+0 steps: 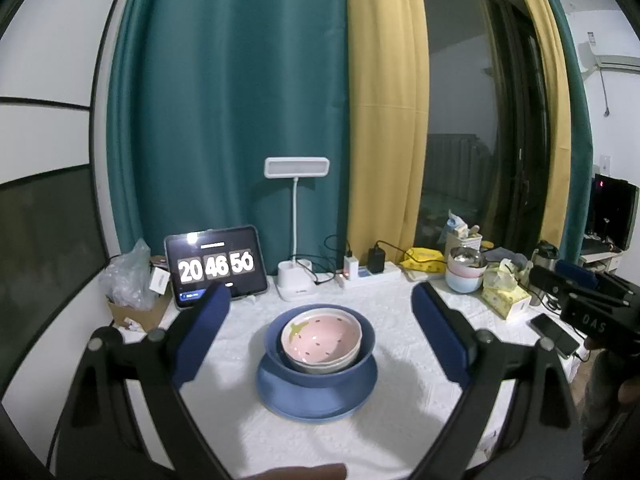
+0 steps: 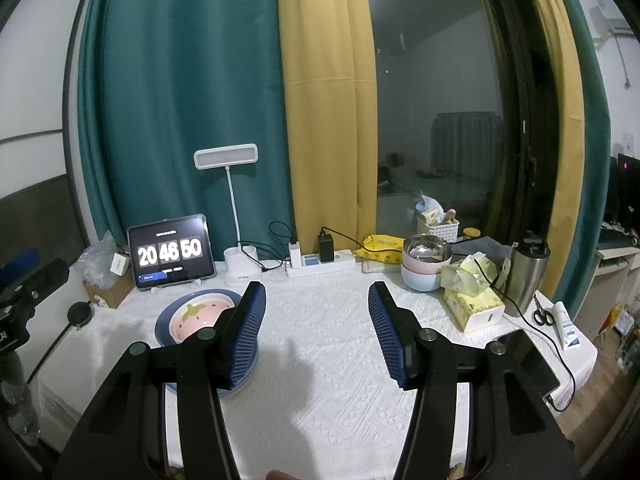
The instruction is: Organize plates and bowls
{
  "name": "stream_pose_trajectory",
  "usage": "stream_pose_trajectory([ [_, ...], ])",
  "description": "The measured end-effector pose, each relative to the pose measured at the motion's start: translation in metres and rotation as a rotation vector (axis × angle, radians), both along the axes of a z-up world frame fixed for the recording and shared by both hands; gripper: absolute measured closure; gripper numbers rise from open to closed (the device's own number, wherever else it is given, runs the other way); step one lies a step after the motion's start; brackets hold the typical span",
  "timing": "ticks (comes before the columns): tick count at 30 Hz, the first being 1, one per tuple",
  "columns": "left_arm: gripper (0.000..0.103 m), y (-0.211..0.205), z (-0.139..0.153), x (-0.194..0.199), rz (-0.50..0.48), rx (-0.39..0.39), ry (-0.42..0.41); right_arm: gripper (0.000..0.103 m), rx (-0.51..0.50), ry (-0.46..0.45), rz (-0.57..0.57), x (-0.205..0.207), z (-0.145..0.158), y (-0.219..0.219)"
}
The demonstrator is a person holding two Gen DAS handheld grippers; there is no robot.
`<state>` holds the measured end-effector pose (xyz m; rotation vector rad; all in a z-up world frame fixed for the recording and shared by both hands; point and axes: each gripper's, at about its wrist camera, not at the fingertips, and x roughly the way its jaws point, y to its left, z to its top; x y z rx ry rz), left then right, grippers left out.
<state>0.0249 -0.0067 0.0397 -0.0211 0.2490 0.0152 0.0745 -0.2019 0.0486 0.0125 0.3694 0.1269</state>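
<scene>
Both pairs of blue-padded fingers are spread wide and hold nothing: the left gripper [image 1: 320, 304] faces the crockery stack squarely, and the right gripper [image 2: 318, 320] hovers over bare tablecloth [image 2: 320, 400] beside it. On that cloth, the pink strawberry bowl [image 1: 321, 336] nests in a white bowl [image 1: 316, 367], inside a blue bowl [image 1: 320, 376], on a blue plate [image 1: 316, 404]. Largest lowest keeps the pile stable, so stacking looks finished.

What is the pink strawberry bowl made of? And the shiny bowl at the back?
The pink strawberry bowl looks like glazed ceramic: smooth, glossy, with painted seeds and a leaf. The shiny bowl looks metal inside, probably stainless steel, since it is silvery and reflects light; its pink and blue outside could be plastic.
</scene>
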Motion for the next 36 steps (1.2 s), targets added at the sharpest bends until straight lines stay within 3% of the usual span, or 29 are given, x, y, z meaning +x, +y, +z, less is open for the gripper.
stream_pose_trajectory([
  [36, 0.01, 0.0011, -0.0005, 0.0005, -0.005, -0.007, 0.004, 0.046, 0.001, 0.0, -0.001, 0.0012, 0.0002, -0.0034],
])
